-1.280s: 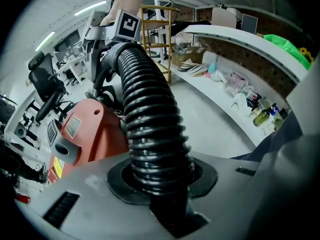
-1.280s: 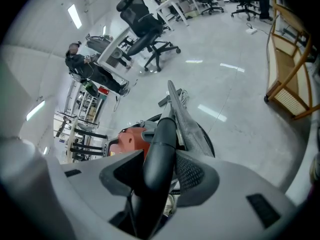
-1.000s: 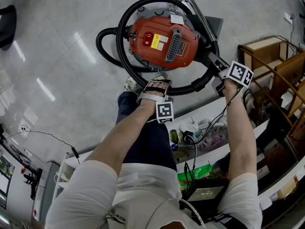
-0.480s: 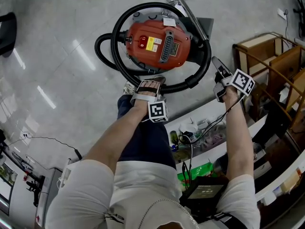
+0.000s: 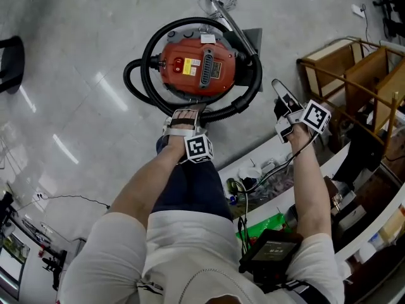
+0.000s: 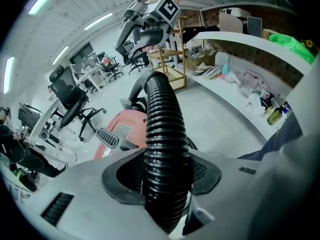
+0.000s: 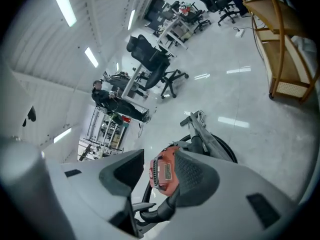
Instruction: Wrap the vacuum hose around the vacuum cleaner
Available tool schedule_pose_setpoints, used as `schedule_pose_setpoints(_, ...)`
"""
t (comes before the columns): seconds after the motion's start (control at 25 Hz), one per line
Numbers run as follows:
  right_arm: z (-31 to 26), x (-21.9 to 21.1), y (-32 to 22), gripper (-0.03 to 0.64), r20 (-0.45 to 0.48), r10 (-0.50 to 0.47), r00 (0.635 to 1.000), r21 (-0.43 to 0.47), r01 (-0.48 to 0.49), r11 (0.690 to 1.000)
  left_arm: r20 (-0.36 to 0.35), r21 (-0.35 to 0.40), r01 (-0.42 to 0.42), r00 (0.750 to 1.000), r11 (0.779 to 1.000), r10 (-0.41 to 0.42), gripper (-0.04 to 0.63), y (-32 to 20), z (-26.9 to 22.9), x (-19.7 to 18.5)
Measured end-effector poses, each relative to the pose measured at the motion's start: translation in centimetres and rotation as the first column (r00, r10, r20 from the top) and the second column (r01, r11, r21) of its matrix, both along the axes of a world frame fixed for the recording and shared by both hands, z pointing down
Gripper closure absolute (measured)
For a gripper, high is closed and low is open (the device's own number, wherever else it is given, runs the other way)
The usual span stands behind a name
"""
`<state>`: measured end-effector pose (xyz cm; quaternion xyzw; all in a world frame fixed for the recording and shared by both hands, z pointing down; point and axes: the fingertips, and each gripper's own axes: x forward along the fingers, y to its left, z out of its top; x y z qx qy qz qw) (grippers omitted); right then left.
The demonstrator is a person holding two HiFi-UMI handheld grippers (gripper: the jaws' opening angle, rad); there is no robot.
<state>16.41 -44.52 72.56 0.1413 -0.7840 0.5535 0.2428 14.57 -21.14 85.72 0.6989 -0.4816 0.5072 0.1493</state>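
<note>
A red vacuum cleaner stands on the floor with its black ribbed hose looped around the body. My left gripper is at the near side of the loop. In the left gripper view the hose runs between the jaws, which are opening, with dark gaps beside the pads. My right gripper hangs open to the right of the vacuum, apart from the hose, with nothing between its jaws. In the right gripper view the vacuum shows through the gap. The metal wand rests across the far side.
Wooden shelving stands at the right. A white counter with clutter runs beside my legs. A shoe sits just below the left gripper. Office chairs and a person are far off across the glossy floor.
My right gripper has let go of the hose end by the wand and drawn back to the right. The left gripper's jaws have widened around the hose. The vacuum sits higher in the head view.
</note>
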Motion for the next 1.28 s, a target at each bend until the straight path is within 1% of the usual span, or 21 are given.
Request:
schedule_pose_setpoints(0.12,-1.3,0.0,0.8,0.428,0.027,-0.006,1.0,-0.007,0.006,1.0,0.029,-0.017,0.008,1.0,1.0,-0.008,0.437,0.4,-0.6,-0.3)
schedule_pose_setpoints(0.36,-4.0,0.3,2.2,0.428,0.086,-0.008,0.996,-0.025,0.01,1.0,0.035,-0.02,0.044,0.998,0.999,-0.043,0.434,0.7,-2.6,-0.8)
schedule_pose_setpoints(0.44,-4.7,0.7,2.6,0.428,0.094,-0.005,0.996,-0.027,0.008,1.0,0.042,-0.03,0.042,0.998,0.999,-0.041,0.433,0.8,-2.7,-1.0)
schedule_pose_setpoints(0.52,-5.2,1.1,2.8,0.428,0.096,-0.007,0.995,-0.022,0.009,1.0,0.07,-0.045,0.03,0.997,0.999,-0.027,0.433,0.9,-2.7,-1.5)
schedule_pose_setpoints(0.64,-5.9,1.6,3.3,0.428,0.101,-0.009,0.995,-0.02,0.011,1.0,0.134,-0.077,0.023,0.991,0.997,-0.013,0.431,1.0,-2.7,-2.3)
schedule_pose_setpoints(0.76,-6.5,2.1,4.0,0.428,0.094,-0.005,0.996,-0.029,0.008,1.0,0.146,-0.093,0.022,0.989,0.995,-0.008,0.428,1.8,-3.3,-2.2)
schedule_pose_setpoints(0.84,-7.1,2.3,4.4,0.428,0.098,-0.001,0.995,-0.03,0.004,1.0,0.13,-0.09,0.028,0.991,0.996,-0.016,0.428,2.6,-4.0,-2.0)
schedule_pose_setpoints(0.92,-8.2,2.3,4.8,0.428,0.117,0.016,0.993,-0.037,-0.012,0.999,0.099,-0.072,0.046,0.994,0.996,-0.039,0.428,3.1,-5.2,-2.0)
schedule_pose_setpoints(1.08,-11.5,1.7,5.5,0.428,0.177,0.037,0.984,-0.033,-0.032,0.999,0.036,0.005,0.112,0.993,0.994,-0.112,0.428,2.8,-9.2,-3.0)
schedule_pose_setpoints(1.16,-13.5,1.5,6.0,0.428,0.199,0.032,0.979,-0.013,-0.03,0.999,-0.006,0.05,0.159,0.987,0.986,-0.158,0.43,2.2,-11.6,-3.8)
schedule_pose_setpoints(1.28,-16.5,1.2,6.9,0.428,0.213,0.016,0.977,0.033,-0.023,0.999,-0.084,0.121,0.23,0.972,0.966,-0.221,0.43,0.7,-15.7,-5.1)
